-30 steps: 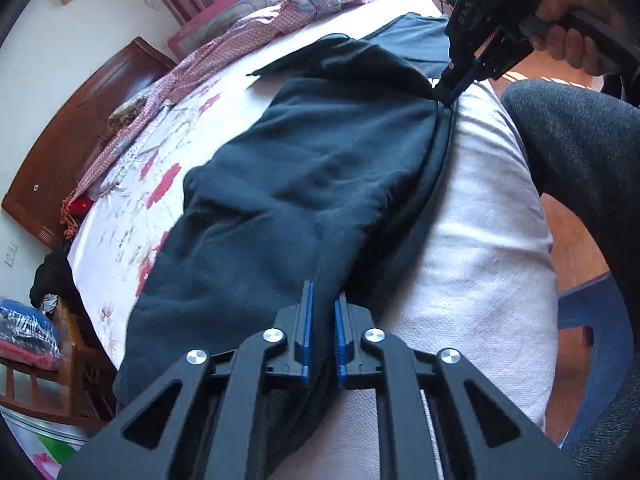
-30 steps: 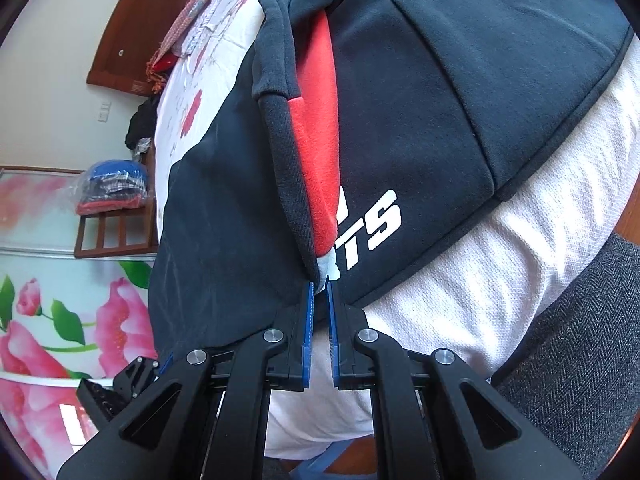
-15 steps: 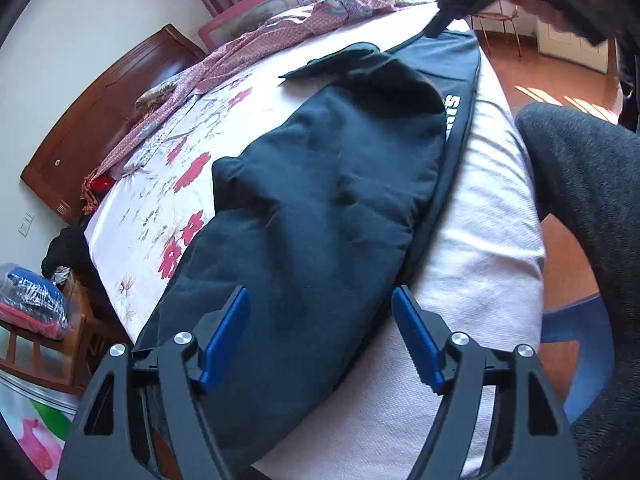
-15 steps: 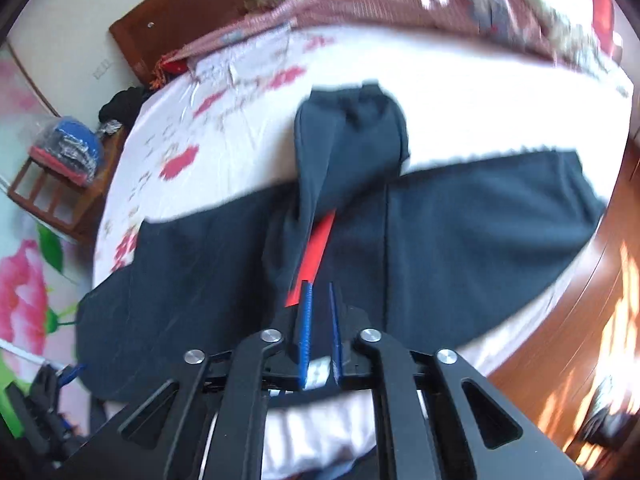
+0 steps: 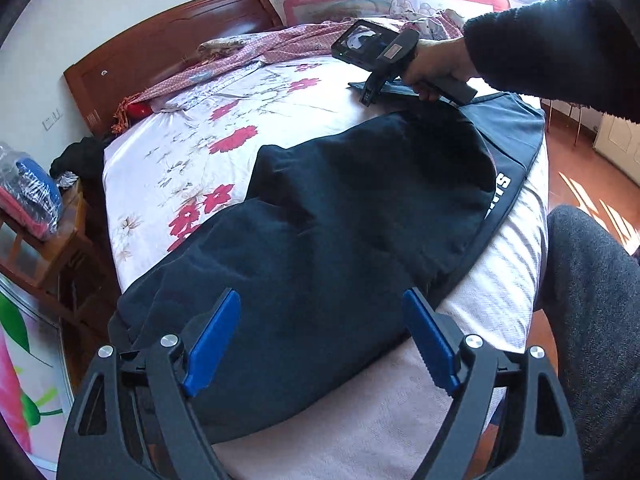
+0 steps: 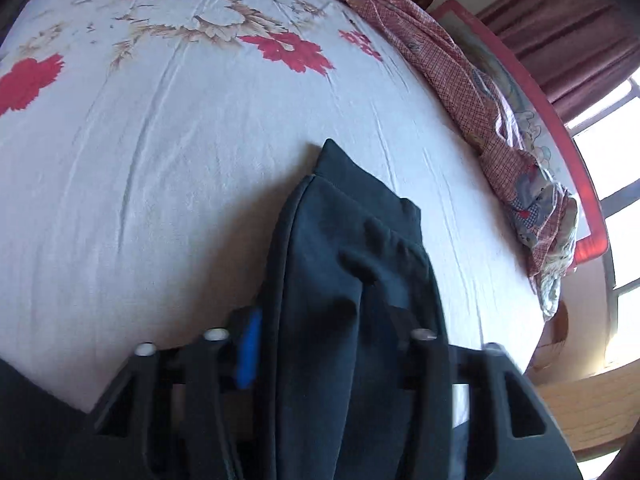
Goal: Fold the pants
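We are mid-fold: left tool [image 5: 320,344] released above the pants [image 5: 340,232]; right tool [image 6: 340,344] spread astride the far flap, needing a fresh grip.

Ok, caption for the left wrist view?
Open left tongs hover over dark pants on floral bed; right tongs beyond.

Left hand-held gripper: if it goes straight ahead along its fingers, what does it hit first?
Most likely the dark pants lying on the bed. The left hand-held gripper is open with that fabric right ahead between its fingers; depth is unclear.
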Demonstrator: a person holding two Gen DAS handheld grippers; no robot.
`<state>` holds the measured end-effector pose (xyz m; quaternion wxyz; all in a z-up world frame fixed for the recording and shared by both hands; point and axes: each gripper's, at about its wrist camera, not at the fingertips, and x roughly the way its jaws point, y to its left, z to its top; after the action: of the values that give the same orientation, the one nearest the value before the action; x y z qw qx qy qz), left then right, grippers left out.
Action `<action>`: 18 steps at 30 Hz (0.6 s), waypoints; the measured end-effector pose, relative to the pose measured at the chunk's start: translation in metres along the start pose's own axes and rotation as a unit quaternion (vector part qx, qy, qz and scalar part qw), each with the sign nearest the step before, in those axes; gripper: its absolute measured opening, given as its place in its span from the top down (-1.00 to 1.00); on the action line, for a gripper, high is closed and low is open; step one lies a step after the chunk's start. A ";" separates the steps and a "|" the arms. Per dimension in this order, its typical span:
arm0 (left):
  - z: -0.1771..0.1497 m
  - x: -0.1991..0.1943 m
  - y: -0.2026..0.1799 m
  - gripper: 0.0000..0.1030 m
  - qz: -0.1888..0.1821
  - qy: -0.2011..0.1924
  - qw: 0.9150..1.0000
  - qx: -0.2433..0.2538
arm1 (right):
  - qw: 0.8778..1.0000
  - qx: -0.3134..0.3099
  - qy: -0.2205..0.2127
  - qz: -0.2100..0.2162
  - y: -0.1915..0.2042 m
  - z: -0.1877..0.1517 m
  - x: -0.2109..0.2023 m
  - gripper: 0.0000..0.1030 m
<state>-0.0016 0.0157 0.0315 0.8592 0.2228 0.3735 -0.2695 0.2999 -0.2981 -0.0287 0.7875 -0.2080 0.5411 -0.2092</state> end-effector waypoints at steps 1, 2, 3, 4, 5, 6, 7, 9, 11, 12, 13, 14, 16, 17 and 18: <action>0.000 0.002 0.000 -0.62 0.002 0.004 1.000 0.004 | 1.000 0.021 0.003 0.013 -0.010 -0.001 -0.001 0.89; 0.001 0.003 0.000 -0.62 0.002 0.007 1.000 0.007 | 0.997 0.059 -0.005 0.044 -0.027 -0.004 -0.006 0.89; 0.001 0.004 0.001 -0.62 0.003 0.006 1.000 0.011 | 0.992 0.102 -0.015 0.078 -0.047 -0.010 -0.013 0.90; 0.003 0.003 0.001 -0.66 0.006 0.003 1.000 0.014 | 0.982 0.150 -0.025 0.114 -0.067 -0.015 -0.019 0.90; 0.005 0.003 0.003 -0.73 0.015 -0.005 1.000 0.017 | 0.966 0.209 -0.038 0.149 -0.096 -0.029 -0.026 0.90; 0.007 0.003 0.005 -0.74 0.023 -0.012 1.000 0.018 | 0.946 0.261 -0.055 0.182 -0.122 -0.047 -0.035 0.90; 0.009 0.003 0.008 -0.75 0.026 -0.016 0.999 0.017 | 0.926 0.306 -0.071 0.207 -0.147 -0.066 -0.042 0.90; 0.015 0.004 0.019 -0.80 0.035 -0.023 0.999 0.009 | 0.884 0.390 -0.090 0.241 -0.197 -0.118 -0.053 0.90; 0.018 0.010 0.030 -0.82 0.043 -0.018 0.999 0.003 | 0.831 0.477 -0.102 0.269 -0.239 -0.183 -0.056 0.90; 0.017 0.014 0.036 -0.82 0.045 -0.012 0.999 -0.001 | 0.811 0.505 -0.110 0.273 -0.253 -0.214 -0.055 0.90; 0.015 0.018 0.041 -0.82 0.046 -0.006 0.999 -0.003 | 0.799 0.522 -0.126 0.272 -0.264 -0.241 -0.054 0.90; 0.013 0.022 0.045 -0.82 0.042 0.003 0.999 -0.005 | 0.792 0.538 -0.124 0.261 -0.272 -0.268 -0.048 0.90; 0.005 0.032 0.053 -0.82 0.036 0.022 0.999 -0.005 | 0.750 0.588 -0.104 0.286 -0.275 -0.320 -0.019 0.90; 0.002 0.036 0.056 -0.82 0.036 0.032 0.999 -0.005 | 0.727 0.613 -0.085 0.298 -0.270 -0.344 0.000 0.89; -0.003 0.042 0.058 -0.82 0.029 0.049 0.998 -0.005 | 0.713 0.633 -0.061 0.293 -0.264 -0.364 0.017 0.89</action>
<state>0.0575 0.0494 0.0084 0.8485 0.2421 0.4096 -0.2317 -0.0644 -0.5628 -0.0151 0.7882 0.4963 0.2663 -0.2480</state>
